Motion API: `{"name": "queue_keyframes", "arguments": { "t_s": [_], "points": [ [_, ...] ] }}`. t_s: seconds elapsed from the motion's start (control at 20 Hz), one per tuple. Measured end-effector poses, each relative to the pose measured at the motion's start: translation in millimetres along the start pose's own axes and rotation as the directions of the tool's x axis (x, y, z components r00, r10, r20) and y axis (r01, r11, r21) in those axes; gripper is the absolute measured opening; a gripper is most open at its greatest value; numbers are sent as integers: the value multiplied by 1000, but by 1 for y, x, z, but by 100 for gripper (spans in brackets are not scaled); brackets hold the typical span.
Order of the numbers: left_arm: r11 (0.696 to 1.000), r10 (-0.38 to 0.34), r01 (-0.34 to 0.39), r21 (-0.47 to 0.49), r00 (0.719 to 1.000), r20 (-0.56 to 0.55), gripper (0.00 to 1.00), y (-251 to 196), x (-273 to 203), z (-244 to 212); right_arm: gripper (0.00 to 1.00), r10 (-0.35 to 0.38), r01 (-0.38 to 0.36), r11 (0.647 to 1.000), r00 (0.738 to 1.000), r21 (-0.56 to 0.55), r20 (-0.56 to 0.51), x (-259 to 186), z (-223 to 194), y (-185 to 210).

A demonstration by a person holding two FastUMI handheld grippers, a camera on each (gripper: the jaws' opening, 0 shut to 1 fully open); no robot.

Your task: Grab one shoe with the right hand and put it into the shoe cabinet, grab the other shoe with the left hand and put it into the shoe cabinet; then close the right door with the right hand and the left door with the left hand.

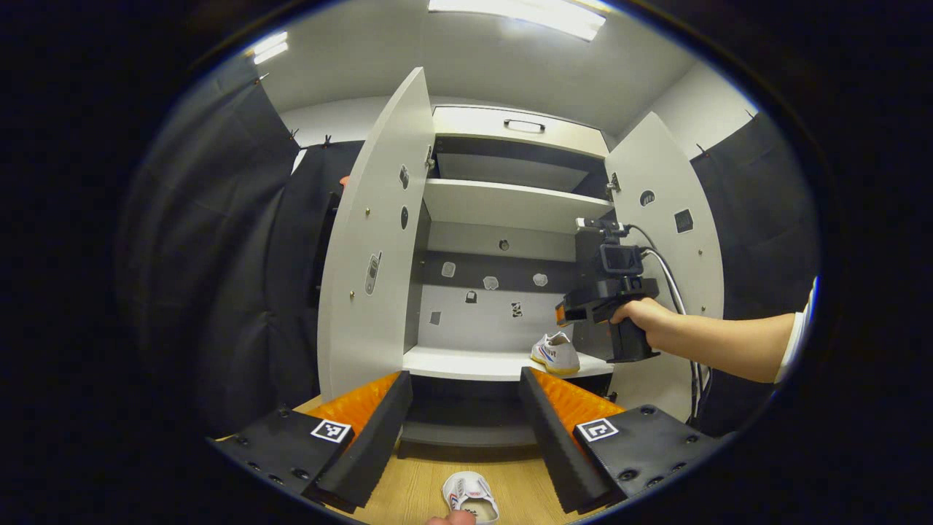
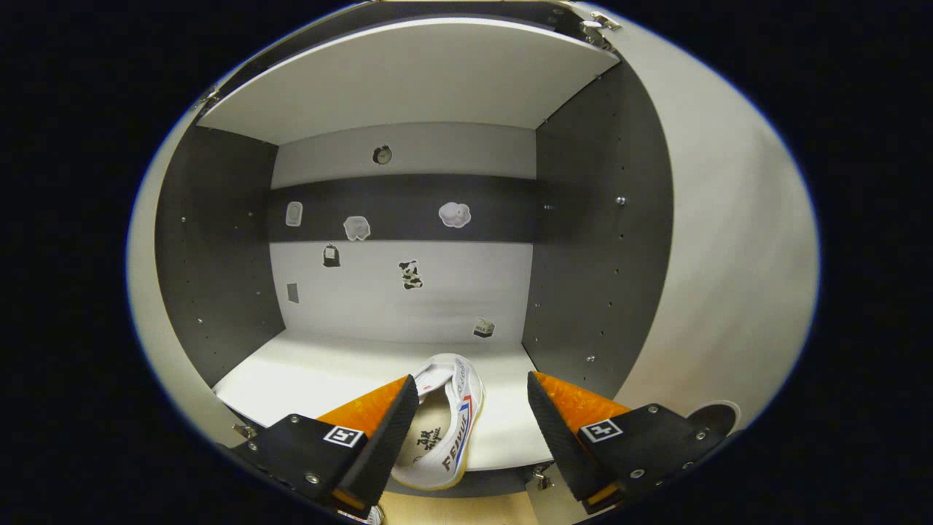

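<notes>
Black-curtained booth, white ceiling with strip lights, pale wood floor in front of the white two-door shoe cabinet [image 1: 503,204].

Right gripper [image 2: 470,408]: fingers spread apart, nothing between the pads. White canvas shoe with red and blue side stripe [image 2: 444,430] lying just beyond them on the front edge of the white lower shelf [image 2: 306,372], toward its right end, close to the grey right side wall. Toe overhanging the shelf lip slightly, opening facing the camera. Jaws clear of the shoe on both sides; reads as a release just made, shoe left near the front edge because that is as far as the reach needed to go. Seen from the left gripper view, right gripper held level in a hand [image 1: 645,317] at the shelf mouth.

Left gripper [image 1: 466,430]: fingers wide apart, empty, hanging above the floor and aimed at the cabinet. Second white canvas shoe [image 1: 470,496] on the wood floor below the fingers, at the bottom edge of view, a fingertip touching it. Probably lined up for the left-hand pick.

Left white door [image 1: 372,248] and right white door [image 1: 667,240] both swung fully open, giving free access to the shelf. Left half of the lower shelf bare, room for the second shoe. Doors not yet closed.
</notes>
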State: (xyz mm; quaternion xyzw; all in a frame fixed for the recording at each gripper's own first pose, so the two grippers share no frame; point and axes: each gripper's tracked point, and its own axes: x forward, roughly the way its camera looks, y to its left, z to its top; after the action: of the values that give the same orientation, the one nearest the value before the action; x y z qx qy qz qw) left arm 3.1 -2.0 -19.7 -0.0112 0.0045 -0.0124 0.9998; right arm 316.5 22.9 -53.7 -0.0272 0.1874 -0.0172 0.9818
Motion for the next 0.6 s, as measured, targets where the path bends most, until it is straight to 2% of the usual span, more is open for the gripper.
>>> {"name": "queue_keyframes", "arguments": {
  "t_s": [0.3,0.6],
  "points": [
    [1000,22,-22,8,1000,-22,96,10,-3,-9,93,85,-81,996,984,-32,157,-92,13,11],
    [999,39,-38,17,998,-43,96,15,-3,-19,93,126,-124,992,961,-23,245,-172,-16,7]
  ]
}}
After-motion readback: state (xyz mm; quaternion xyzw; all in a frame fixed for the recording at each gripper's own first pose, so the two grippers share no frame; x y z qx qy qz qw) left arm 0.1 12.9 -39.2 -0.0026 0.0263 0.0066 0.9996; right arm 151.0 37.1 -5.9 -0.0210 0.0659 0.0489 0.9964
